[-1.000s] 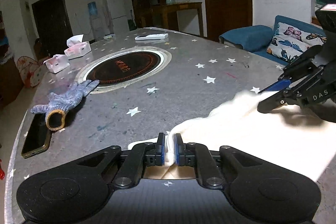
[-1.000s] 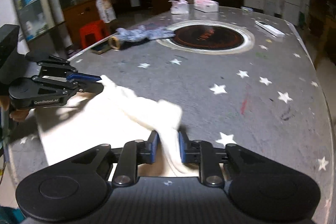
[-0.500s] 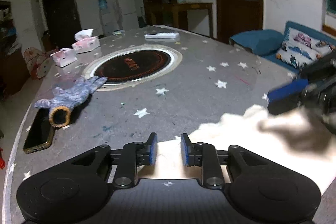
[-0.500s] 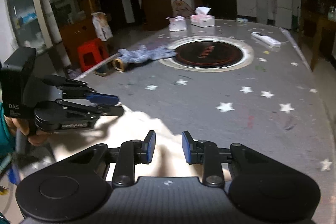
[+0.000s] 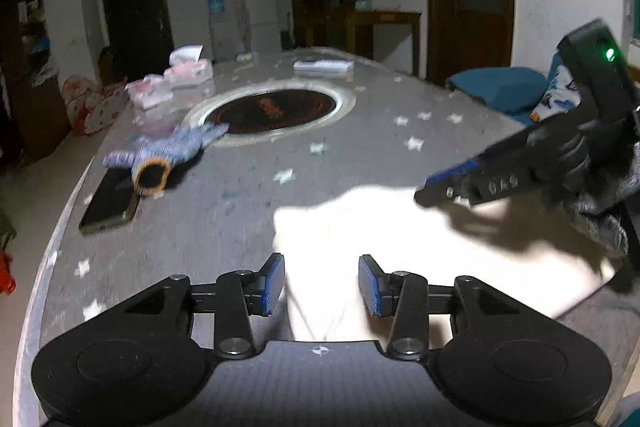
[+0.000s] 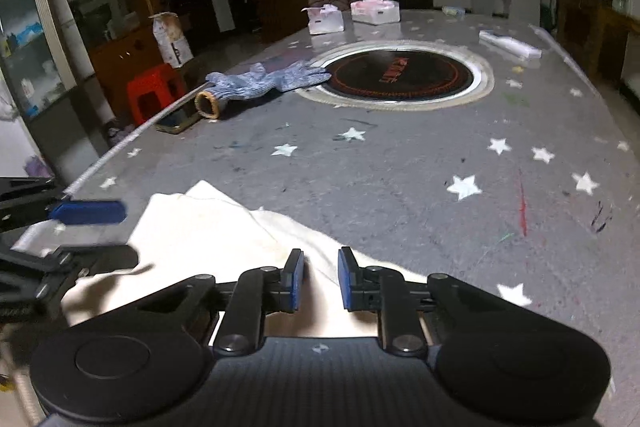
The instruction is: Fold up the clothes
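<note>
A cream-white garment (image 5: 400,239) lies folded on the near edge of the grey star-patterned table (image 5: 360,147); it also shows in the right wrist view (image 6: 208,231). My left gripper (image 5: 321,281) is open and empty, raised just above the cloth's near edge. My right gripper (image 6: 319,279) is open and empty, above the cloth's other end. The right gripper shows at the right of the left wrist view (image 5: 440,187). The left gripper shows at the left of the right wrist view (image 6: 92,231).
A blue knit glove (image 5: 168,151) and a dark phone (image 5: 108,205) lie at the left edge. A round inset hotplate (image 6: 400,75) sits mid-table. Tissue boxes (image 6: 374,9) and a white remote (image 6: 510,45) lie at the far end. A sofa (image 5: 500,87) stands to the right.
Both grippers have let go of the cloth, opened and lifted away. The cloth now lies flat on the table.
</note>
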`<state>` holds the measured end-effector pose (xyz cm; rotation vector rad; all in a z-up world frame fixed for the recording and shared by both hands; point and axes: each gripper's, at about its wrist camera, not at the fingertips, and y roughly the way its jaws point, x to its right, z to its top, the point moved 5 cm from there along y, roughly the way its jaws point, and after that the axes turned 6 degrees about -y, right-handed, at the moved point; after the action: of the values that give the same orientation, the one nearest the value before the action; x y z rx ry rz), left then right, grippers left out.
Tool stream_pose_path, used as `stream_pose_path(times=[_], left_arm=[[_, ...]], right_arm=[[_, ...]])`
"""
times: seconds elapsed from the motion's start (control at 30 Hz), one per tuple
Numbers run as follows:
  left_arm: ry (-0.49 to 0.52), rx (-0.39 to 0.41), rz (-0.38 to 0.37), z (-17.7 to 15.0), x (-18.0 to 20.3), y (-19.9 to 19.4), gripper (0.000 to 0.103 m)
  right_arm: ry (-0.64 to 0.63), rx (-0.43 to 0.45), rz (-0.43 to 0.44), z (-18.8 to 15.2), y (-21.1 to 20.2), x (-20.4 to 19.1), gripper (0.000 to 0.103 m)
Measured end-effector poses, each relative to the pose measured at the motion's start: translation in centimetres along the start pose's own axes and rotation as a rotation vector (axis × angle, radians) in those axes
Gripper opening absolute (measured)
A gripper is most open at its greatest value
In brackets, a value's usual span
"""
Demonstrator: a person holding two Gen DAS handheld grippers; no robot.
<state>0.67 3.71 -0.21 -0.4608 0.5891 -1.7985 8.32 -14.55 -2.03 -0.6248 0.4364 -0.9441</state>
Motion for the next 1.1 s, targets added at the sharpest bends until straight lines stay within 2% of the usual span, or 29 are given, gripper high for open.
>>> stream_pose_path(times=[0.23,0.3,0.47,0.57,0.63,0.77,0.9,0.97,1.1], left_arm=[[-0.132,-0.055,-0.04,-1.2,-1.5,0.7,0.043],[-0.16,-0.063,-0.056,-1.4,-1.5,0.5,0.043],[-0.182,-0.061,-0.058,-2.0,-1.1,-0.2,0.043],[-0.198,-0.065,-0.046,-1.5,-1.4,-0.4,0.042],[-0.183,-0.043,-0.037,-0.6,-1.3,-0.9,0.037],[-0.151,-0.019,-0.067,1.6,-0.4,-0.6,0.034],[-0.116,-0.038,-0.09,2.8,0.9,1.6,0.026],[-0.104,-0.048,-0.104,3.1,1.4,2.7,0.026],[-0.096,-0.07,-0.069,3.4,1.3,5.0,0.026]], right_arm=[[-0.108,0.032,-0.039,-0.1,0.5,-0.8,0.018],[-0.118,0.036,-0.013,0.0,0.7,-0.5,0.019],[-0.178,0.039,0.004,0.5,1.3,-0.1,0.03],[-0.183,0.049,0.015,0.6,1.6,-0.1,0.031],[-0.172,0.05,0.025,0.5,1.4,0.1,0.031],[-0.155,0.061,0.035,0.6,0.8,0.2,0.031],[-0.124,0.078,0.036,0.8,-0.8,0.1,0.031],[-0.119,0.083,0.055,0.7,-1.9,-0.1,0.031],[-0.124,0.07,0.06,0.2,-2.7,-0.2,0.031]])
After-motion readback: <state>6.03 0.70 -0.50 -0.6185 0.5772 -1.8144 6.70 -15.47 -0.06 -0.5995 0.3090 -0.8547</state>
